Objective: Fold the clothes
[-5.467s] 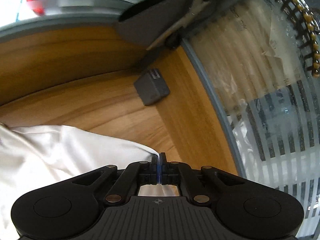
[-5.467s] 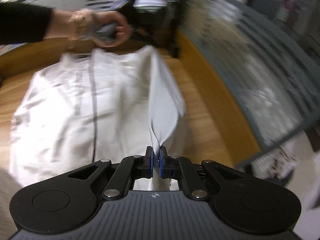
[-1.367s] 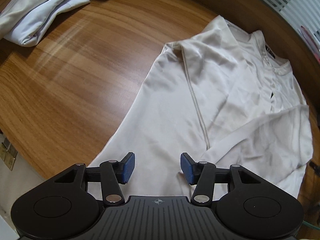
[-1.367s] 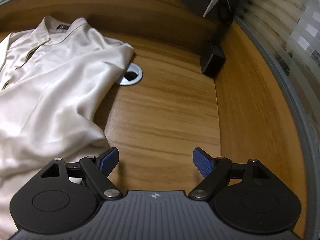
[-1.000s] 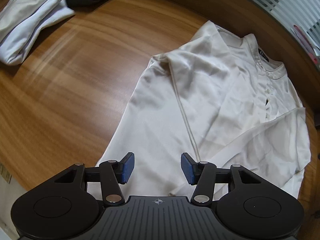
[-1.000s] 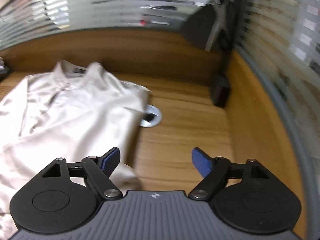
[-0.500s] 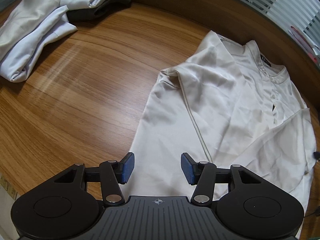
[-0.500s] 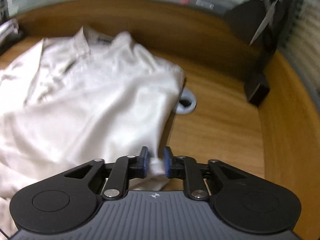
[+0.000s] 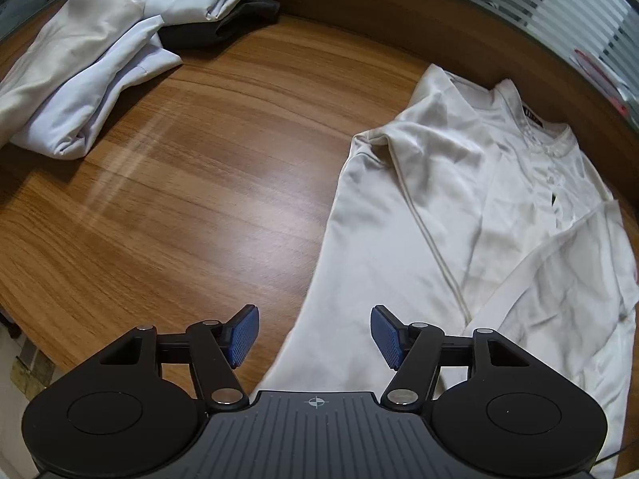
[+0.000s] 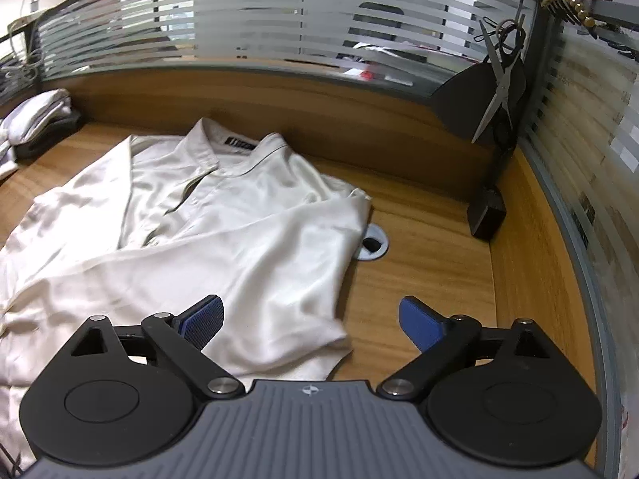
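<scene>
Wood-grain tabletop (image 9: 191,183) fills both my views, fenced at the far side by a wooden back panel and frosted striped glass (image 10: 279,20). My cream shirt (image 10: 223,239) lies spread face up in the middle of it, collar at the far end with a dark label showing inside, button placket running toward me. Its sleeve is folded across the body. From the left wrist view the shirt (image 9: 459,239) takes up the right half, and its near hem runs under my left claw (image 9: 314,335).

My left claw is opening, blue pads apart, with the shirt's near edge below the gap but neither pad touching it. My right claw (image 10: 309,321) is opening too, pads spread wide; the shirt's right edge lies beneath and between them, loose, not pinched.

Far left on the tabletop I see a stack of folded clothes (image 9: 100,60), white pieces over something dark, well apart from the shirt. Just beside the shirt's right shoulder is a round cable grommet (image 10: 371,245). Farther right, a small black box (image 10: 487,213) stands against the partition, and scissors (image 10: 499,84) hang above it
</scene>
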Available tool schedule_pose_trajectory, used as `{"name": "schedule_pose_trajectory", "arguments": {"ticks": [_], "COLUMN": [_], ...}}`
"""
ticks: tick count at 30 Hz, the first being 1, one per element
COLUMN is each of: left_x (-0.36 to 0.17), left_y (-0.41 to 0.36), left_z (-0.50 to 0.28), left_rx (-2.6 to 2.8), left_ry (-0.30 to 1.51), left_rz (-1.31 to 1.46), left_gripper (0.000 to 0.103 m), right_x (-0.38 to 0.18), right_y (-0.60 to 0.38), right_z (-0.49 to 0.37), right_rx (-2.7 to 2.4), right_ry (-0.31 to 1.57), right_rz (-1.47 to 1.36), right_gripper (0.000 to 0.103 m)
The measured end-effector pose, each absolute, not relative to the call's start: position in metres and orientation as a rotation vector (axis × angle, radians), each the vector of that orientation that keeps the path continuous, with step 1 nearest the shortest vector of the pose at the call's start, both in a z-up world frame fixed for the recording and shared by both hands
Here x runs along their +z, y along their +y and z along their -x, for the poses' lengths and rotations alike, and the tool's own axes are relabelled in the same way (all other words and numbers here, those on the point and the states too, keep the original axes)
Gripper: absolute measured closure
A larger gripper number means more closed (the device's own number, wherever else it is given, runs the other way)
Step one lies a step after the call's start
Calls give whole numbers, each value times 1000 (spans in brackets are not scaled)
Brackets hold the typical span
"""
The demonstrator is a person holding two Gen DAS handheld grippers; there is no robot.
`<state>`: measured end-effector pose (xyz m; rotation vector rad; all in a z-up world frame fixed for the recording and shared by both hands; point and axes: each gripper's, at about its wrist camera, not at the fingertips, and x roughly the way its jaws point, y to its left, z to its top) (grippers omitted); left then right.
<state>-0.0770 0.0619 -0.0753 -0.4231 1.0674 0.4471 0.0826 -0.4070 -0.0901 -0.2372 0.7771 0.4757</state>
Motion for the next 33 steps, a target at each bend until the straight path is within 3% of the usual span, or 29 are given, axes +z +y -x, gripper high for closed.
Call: {"name": "schedule_pose_trajectory", "arguments": {"ticks": [11, 15, 18, 33], "left_x": [-67, -65, -64, -76], "left_y": [95, 102, 104, 98], "left_z": [43, 23, 8, 23], "left_rx": [283, 200, 118, -137], "left_ry": [1092, 1064, 1043, 1022], "left_rz": [300, 237, 202, 103], "left_gripper": [36, 12, 0, 0], "right_x": [-83, -83, -84, -99], "right_y": [-387, -371, -358, -356], "right_z": [-13, 10, 27, 106], "right_rx": [388, 325, 279, 90], "right_ry": [799, 828, 851, 895], "right_rz": [170, 163, 155, 58], "right_gripper": [1, 1, 1, 1]}}
